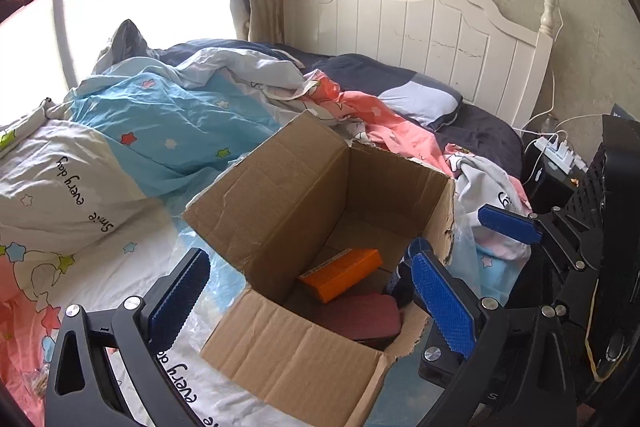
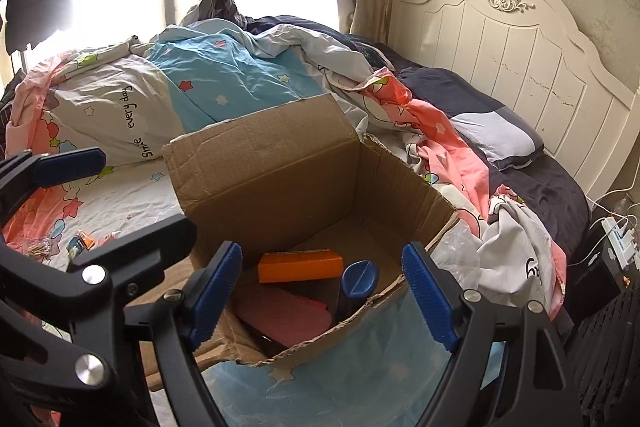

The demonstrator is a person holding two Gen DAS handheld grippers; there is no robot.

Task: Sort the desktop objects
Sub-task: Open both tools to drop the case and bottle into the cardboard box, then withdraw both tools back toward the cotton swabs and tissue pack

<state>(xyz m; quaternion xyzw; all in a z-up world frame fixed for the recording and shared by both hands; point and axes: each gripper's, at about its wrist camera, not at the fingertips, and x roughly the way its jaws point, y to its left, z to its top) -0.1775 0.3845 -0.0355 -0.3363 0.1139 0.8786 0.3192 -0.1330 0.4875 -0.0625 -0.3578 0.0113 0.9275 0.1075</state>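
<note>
Both the left tool (image 1: pixel 316 307) and the right tool (image 2: pixel 322 295) hang with fingers apart and empty over an open cardboard box (image 1: pixel 280 187) on the bed (image 1: pixel 120 267). Inside lie an orange box (image 1: pixel 340 273), a pink case (image 1: pixel 360 319) and a blue-capped bottle (image 2: pixel 359 277).

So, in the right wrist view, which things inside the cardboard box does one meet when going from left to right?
pink case → orange box → blue-capped item. All three lie on the bottom of the cardboard box.
</note>
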